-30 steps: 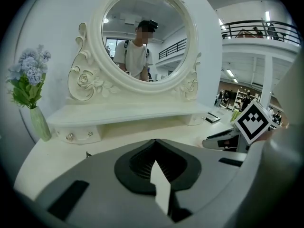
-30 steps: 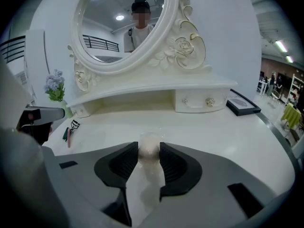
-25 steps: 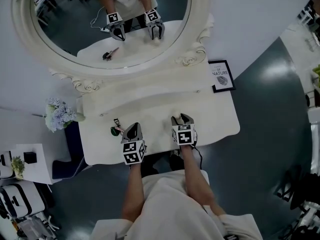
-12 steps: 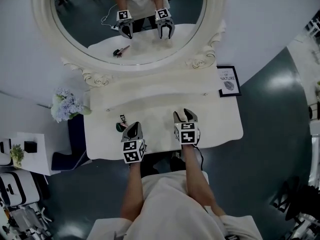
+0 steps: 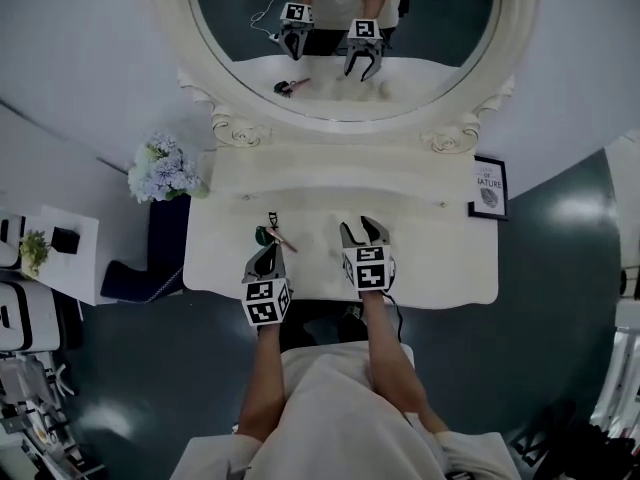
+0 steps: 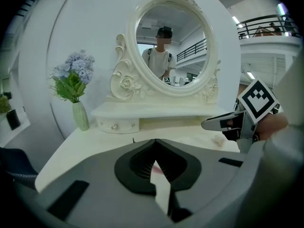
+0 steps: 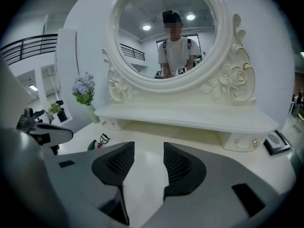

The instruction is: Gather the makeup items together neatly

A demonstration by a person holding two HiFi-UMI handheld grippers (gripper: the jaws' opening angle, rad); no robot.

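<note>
While angled down over dresser (image 5: 430, 258) | left tool (image 5: 266, 258) closed | right tool (image 5: 361, 234) apart

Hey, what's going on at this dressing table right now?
A person at a cream vanity table holds a two-jaw gripper in each hand. The left gripper, jaws together, sits beside a small cluster of makeup items: a black eyelash curler with pink and green pieces. The right gripper has just been opening its jaws, nothing between them, over bare tabletop.

This looks like a big hall, with a balcony railing (image 6: 266, 25) behind a white dressing table (image 5: 440, 258), round mirror (image 5: 430, 28) and flowers (image 5: 163, 168).
</note>
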